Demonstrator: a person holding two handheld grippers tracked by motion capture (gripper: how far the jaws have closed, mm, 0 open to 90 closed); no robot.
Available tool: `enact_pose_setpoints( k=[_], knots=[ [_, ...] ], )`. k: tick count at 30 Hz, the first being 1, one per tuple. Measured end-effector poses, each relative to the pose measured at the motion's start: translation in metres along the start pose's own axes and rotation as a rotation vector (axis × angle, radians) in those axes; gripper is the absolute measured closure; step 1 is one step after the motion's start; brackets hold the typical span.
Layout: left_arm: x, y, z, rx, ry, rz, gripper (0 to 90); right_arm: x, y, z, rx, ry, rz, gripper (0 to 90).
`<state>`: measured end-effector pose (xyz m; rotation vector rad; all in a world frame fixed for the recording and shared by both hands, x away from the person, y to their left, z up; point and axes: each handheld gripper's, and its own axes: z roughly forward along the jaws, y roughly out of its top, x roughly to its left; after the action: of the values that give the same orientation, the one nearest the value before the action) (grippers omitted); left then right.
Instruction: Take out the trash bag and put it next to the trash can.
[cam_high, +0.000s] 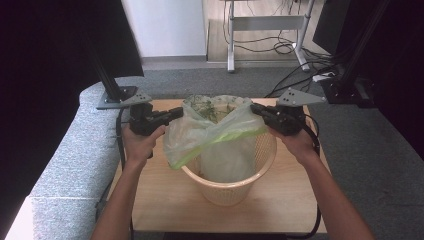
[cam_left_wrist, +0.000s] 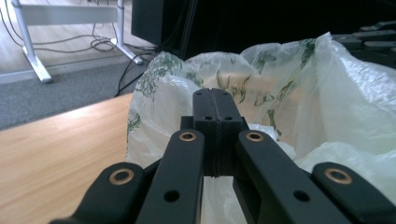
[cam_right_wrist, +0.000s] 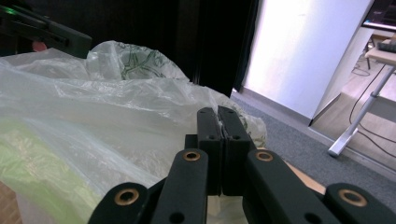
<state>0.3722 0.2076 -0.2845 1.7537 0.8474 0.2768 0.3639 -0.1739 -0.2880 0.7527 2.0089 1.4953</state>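
A beige openwork basket (cam_high: 230, 192) stands mid-table on the wooden top (cam_high: 165, 210). A thin whitish plastic bag (cam_high: 220, 135) with a green tint and a leaf print lines it and rises above the rim. My left gripper (cam_high: 177, 113) is shut on the bag's left edge and holds it up and outward. In the left gripper view the jaws (cam_left_wrist: 215, 100) are pressed together with the bag (cam_left_wrist: 336, 93) spreading beyond them. My right gripper (cam_high: 254, 107) is shut on the bag's right edge. In the right gripper view a sliver of film shows between its closed jaws (cam_right_wrist: 221, 121), with the bag (cam_right_wrist: 93, 126) stretched to the left.
The table is small, and the basket takes up its middle. Black frame posts (cam_high: 111, 82) stand at the back left and back right. A desk frame with loose cables (cam_high: 270, 30) is on the floor beyond. Grey carpet surrounds the table.
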Motion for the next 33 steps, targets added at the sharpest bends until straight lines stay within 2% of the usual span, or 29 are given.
enact_pose_setpoints(
  k=[6, 9, 12, 16, 24, 29, 33],
  knots=[
    [-0.006, 0.015, -0.006, -0.034, -0.001, 0.025, 90.0, -0.002, 0.008, -0.002, -0.068, -0.019, 0.002, 88.2],
    [-0.011, 0.021, -0.009, -0.049, -0.008, 0.037, 90.0, -0.001, 0.011, -0.005, -0.093, -0.012, 0.006, 88.2],
    [-0.021, 0.024, -0.013, -0.059, -0.022, 0.058, 90.0, 0.002, 0.014, -0.01, -0.118, 0.015, 0.009, 88.2],
    [-0.039, 0.025, -0.016, -0.07, -0.058, 0.094, 90.0, 0.011, 0.02, -0.015, -0.145, 0.082, 0.015, 88.1],
    [-0.077, 0.027, -0.009, -0.058, -0.142, 0.159, 90.0, 0.044, 0.027, -0.011, -0.141, 0.21, -0.03, 87.7],
    [-0.09, 0.024, -0.001, -0.037, -0.185, 0.172, 90.0, 0.061, 0.027, -0.004, -0.129, 0.28, -0.049, 87.4],
    [-0.093, 0.02, 0.001, -0.032, -0.213, 0.161, 90.0, 0.067, 0.026, 0.003, -0.108, 0.303, -0.051, 85.0]
  ],
)
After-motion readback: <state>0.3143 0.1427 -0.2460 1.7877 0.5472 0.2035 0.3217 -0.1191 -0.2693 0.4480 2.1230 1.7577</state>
